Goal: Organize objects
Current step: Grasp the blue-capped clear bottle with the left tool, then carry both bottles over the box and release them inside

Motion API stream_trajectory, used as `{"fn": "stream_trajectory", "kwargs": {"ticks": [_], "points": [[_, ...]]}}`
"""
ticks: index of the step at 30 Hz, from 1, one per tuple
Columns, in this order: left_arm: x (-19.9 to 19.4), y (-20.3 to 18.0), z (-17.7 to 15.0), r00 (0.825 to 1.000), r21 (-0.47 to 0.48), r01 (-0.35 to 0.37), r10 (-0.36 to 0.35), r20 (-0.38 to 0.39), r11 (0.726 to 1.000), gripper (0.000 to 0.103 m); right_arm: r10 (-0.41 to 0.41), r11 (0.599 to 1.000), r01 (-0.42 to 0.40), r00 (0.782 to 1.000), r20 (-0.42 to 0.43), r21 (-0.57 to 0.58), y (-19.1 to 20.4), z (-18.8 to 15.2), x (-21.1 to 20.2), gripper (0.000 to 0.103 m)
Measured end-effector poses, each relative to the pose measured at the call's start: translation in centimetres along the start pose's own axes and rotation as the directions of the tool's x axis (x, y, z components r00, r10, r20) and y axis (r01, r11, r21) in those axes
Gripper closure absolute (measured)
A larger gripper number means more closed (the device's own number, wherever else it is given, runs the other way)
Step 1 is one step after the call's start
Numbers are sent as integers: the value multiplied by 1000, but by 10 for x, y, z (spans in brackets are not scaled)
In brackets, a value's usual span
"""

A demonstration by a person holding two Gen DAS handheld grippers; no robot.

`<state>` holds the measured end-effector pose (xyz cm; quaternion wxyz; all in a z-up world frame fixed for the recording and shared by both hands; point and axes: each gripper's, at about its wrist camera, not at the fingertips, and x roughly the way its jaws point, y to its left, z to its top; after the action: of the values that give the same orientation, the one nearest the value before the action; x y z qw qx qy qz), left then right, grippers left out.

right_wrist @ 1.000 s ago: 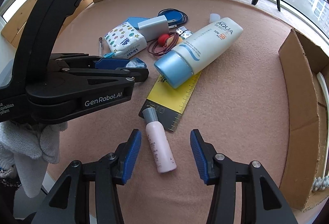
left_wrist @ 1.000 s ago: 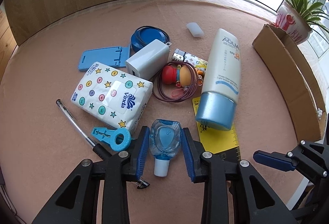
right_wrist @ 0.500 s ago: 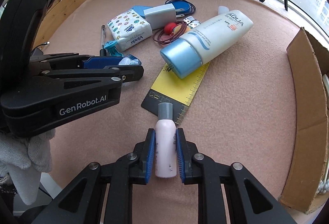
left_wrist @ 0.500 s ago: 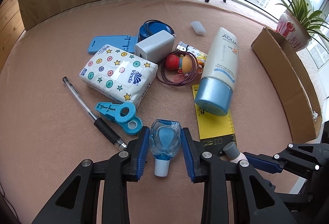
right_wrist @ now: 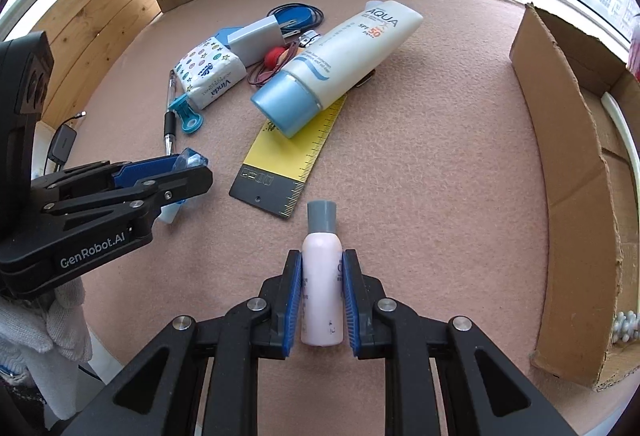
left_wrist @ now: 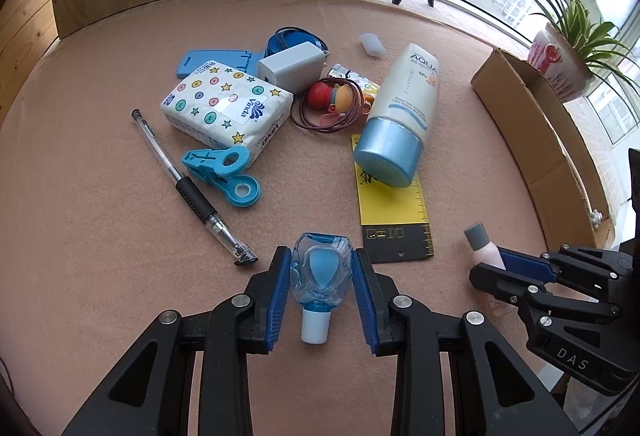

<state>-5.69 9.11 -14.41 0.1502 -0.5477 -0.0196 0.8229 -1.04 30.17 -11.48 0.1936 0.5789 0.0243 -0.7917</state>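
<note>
Now each gripper clamps one — left gripper [left_wrist: 322, 268] the blue bottle [left_wrist: 320, 274], right gripper [right_wrist: 322, 292] the pink bottle [right_wrist: 322, 296] (grey-capped).

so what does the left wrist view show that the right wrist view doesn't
Only the left wrist view: the potted plant by the window and the left gripper head-on, shut on the clear blue bottle.

Only the right wrist view: the right gripper head-on, shut on the pink bottle, and a gloved hand.

Both: sunscreen tube, yellow ruler, tissue pack, pen, cardboard box.
</note>
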Motion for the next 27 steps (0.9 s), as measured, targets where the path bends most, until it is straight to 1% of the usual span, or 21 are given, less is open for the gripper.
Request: {"fn": "stream_trajectory", "kwargs": {"ticks": [4,8,14,19,23,27], "points": [[-9,-11,2,1000,6,20,-20,19,1000,69,-2,999,1,1000,29,42,-15,0,-11,85],[-18,-27,11,998,22,39,-39,43,999,69,-11,998,6,997,70,69,-26,2,-27,85],[-29,-55,25,994,54,73,-77,75,996,69,-18,994,4,991,130,110,-51,-4,-59,85],[-36,-86,36,990,92,94,-103,98,991,69,-27,991,2,982,185,136,-63,-4,-85,85],[-41,-114,49,985,126,112,-127,115,986,69,-39,987,2,973,227,162,-80,-6,-105,85],[-40,-143,63,980,157,130,-151,128,979,69,-71,981,21,964,256,193,-100,-11,-121,85]]}}
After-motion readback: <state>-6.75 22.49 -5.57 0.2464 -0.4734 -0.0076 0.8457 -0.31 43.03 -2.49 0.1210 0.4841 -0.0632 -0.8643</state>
